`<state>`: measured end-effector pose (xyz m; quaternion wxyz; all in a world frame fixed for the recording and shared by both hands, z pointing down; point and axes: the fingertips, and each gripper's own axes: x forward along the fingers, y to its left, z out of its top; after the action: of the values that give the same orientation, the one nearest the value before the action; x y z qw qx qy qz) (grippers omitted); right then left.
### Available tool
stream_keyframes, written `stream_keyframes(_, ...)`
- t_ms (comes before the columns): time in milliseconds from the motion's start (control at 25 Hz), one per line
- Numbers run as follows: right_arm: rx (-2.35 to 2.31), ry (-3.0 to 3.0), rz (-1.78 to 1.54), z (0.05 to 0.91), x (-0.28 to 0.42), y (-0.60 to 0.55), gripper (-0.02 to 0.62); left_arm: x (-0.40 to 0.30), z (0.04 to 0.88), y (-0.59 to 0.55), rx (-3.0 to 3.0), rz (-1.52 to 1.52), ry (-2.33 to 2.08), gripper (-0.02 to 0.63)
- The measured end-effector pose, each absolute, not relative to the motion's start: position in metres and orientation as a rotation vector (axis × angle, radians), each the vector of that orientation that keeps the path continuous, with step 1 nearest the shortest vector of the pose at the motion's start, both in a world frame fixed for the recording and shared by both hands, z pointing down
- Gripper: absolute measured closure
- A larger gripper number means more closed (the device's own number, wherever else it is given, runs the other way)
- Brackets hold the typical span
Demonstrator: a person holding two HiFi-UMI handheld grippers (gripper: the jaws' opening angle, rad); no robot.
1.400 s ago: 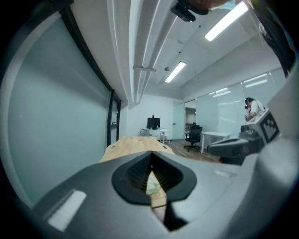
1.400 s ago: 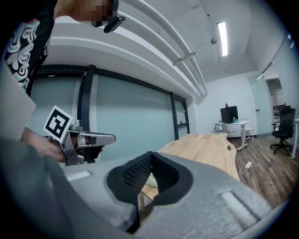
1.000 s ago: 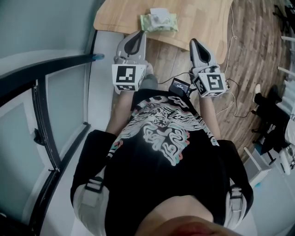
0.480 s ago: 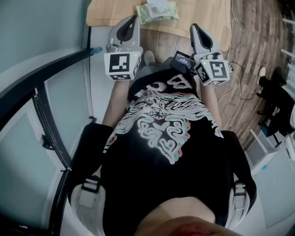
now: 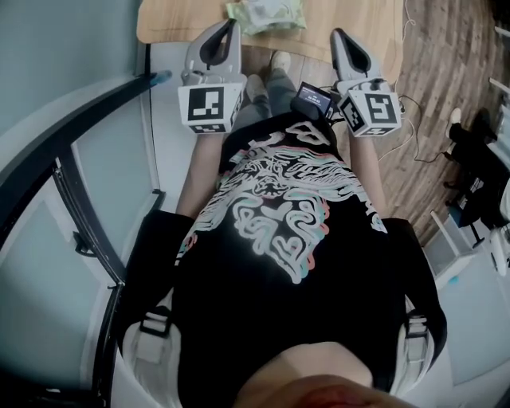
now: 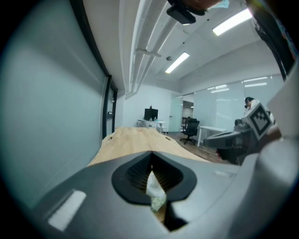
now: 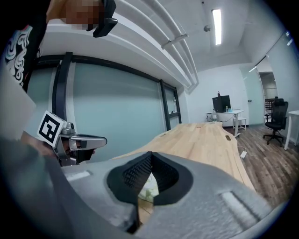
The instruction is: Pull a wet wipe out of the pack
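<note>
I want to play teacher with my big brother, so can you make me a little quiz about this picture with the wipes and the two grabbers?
1. True or false: the pack of wipes lies on the floor.
2. Pick one. The left gripper and the right gripper are: A) wide open, B) shut and empty, C) clamped on the pack.
3. What is the pack lying on?

Key: 1 false; 2 B; 3 the wooden table.
</note>
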<state>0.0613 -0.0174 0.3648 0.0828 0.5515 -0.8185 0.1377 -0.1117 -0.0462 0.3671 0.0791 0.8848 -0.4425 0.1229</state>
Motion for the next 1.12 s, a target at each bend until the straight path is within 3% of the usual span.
stream_keyframes(1120,1.251,-2.455,0.491,0.462,0.01,-0.071,0.594,-0.084,0.468,-0.069,2.522,0.599,-1.257,0.617)
